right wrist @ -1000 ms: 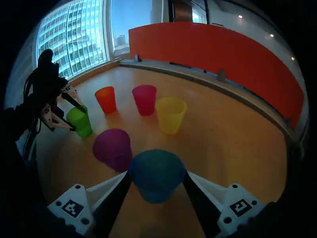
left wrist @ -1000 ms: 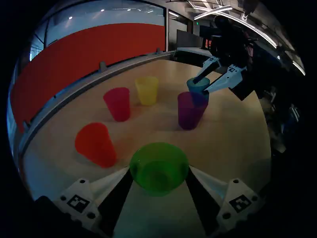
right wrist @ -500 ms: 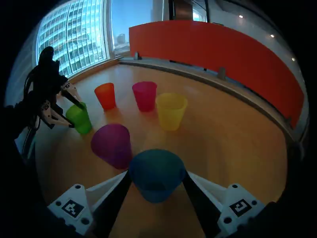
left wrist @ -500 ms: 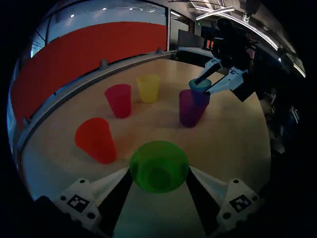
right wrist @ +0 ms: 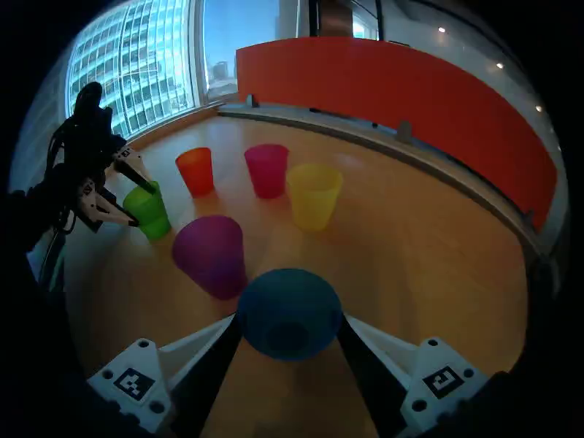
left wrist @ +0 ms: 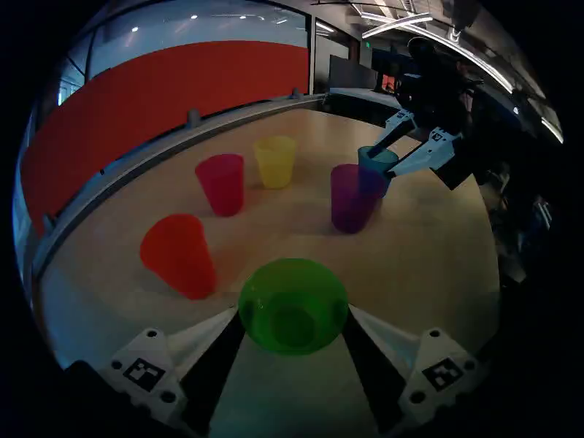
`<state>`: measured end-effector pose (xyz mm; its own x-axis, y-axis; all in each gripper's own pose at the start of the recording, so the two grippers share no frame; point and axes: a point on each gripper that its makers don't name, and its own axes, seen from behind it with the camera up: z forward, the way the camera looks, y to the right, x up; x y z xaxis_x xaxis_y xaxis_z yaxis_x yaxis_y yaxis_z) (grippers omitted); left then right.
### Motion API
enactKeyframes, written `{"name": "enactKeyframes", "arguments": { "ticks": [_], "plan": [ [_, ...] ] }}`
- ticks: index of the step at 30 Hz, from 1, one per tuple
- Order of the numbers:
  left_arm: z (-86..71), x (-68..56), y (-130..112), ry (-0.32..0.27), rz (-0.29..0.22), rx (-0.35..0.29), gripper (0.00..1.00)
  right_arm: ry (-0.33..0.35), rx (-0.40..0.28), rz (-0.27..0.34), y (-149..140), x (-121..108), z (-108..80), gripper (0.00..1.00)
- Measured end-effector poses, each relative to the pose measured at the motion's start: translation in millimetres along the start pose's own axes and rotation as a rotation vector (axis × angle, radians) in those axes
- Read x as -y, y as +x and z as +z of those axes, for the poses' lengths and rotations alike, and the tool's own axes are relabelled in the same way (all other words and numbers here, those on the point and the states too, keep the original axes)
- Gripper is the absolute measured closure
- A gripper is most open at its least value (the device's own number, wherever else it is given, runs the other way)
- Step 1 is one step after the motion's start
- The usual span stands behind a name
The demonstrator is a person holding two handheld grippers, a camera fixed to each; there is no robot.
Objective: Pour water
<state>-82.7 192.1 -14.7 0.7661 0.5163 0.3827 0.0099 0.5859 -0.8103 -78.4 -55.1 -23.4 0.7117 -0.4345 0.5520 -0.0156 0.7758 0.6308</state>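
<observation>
A green cup (left wrist: 293, 305) sits between the fingers of my left gripper (left wrist: 293, 321), which is shut on it; I look down into its mouth. In the right gripper view the same green cup (right wrist: 147, 211) shows at the far left in that gripper (right wrist: 136, 206). My right gripper (right wrist: 289, 330) is shut on a teal cup (right wrist: 289, 312), held above the table. From the left gripper view the teal cup (left wrist: 377, 165) hangs just behind a purple cup (left wrist: 351, 197), held by the right gripper (left wrist: 385, 163). I cannot see water in either cup.
On the wooden table (left wrist: 431, 248) stand an orange cup (left wrist: 179, 255), a magenta cup (left wrist: 221, 183), a yellow cup (left wrist: 275, 161) and the purple cup (right wrist: 210, 255). A red wall panel (right wrist: 409, 95) runs behind the table, with windows (right wrist: 139, 66) at the left.
The teal cup has lifted and shifted a little beside the purple cup. The green cup is raised and tipped slightly, so more of its inside shows.
</observation>
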Motion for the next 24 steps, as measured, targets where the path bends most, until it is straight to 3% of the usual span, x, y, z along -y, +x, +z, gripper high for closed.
{"name": "enactKeyframes", "arguments": {
  "ticks": [15,24],
  "plan": [
    [0.3,0.1,-0.1,0.009,0.002,0.012,0.13,-0.015,0.018,-0.021,-10.2,-1.4,0.3,0.06],
    [-1.4,-2.6,-0.3,0.003,0.008,0.015,0.09,-0.015,0.016,-0.013,-8.9,-1.3,0.5,0.01]
  ]
}}
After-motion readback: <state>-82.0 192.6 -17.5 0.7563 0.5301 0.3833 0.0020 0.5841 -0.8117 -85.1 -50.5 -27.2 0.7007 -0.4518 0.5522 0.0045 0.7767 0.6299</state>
